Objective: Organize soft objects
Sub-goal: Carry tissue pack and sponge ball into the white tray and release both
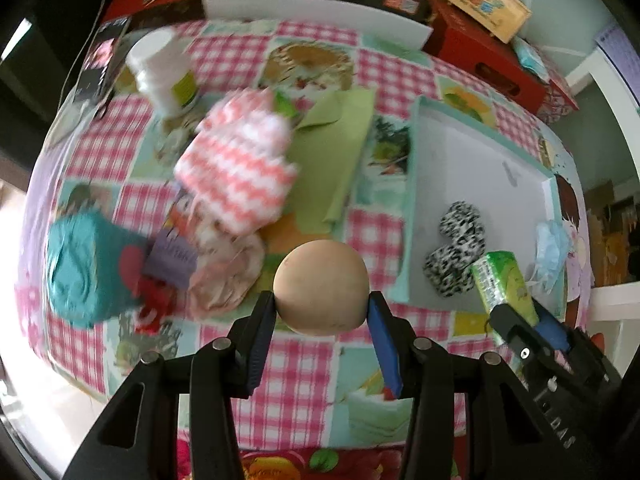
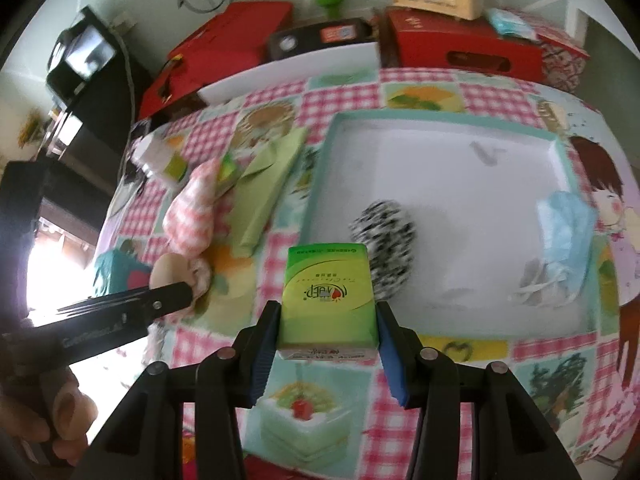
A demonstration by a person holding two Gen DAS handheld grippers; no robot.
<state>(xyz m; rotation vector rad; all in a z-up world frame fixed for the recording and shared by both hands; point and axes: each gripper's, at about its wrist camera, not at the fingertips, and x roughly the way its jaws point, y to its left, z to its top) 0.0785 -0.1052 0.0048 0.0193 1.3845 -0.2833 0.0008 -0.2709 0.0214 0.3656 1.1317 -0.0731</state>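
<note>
My left gripper (image 1: 322,312) is shut on a beige soft ball (image 1: 321,286), held above the tablecloth left of the white tray (image 1: 480,168). My right gripper (image 2: 329,322) is shut on a green tissue pack (image 2: 329,300), held over the tray's near edge (image 2: 440,332); the pack also shows in the left wrist view (image 1: 504,288). A black-and-white spotted soft item (image 1: 456,256) lies in the tray (image 2: 386,248). A pink-and-white striped knit cloth (image 1: 240,164), a green folded cloth (image 1: 332,148), a teal pouch (image 1: 84,264) and a pale pink cloth (image 1: 228,276) lie left of the tray.
A light blue face mask (image 2: 564,232) lies on the tray's right side. A white container (image 1: 164,72) stands at the back left. Red boxes (image 1: 480,48), a black box and a wooden box (image 1: 484,0) line the table's far edge. The left gripper and hand show in the right view (image 2: 120,316).
</note>
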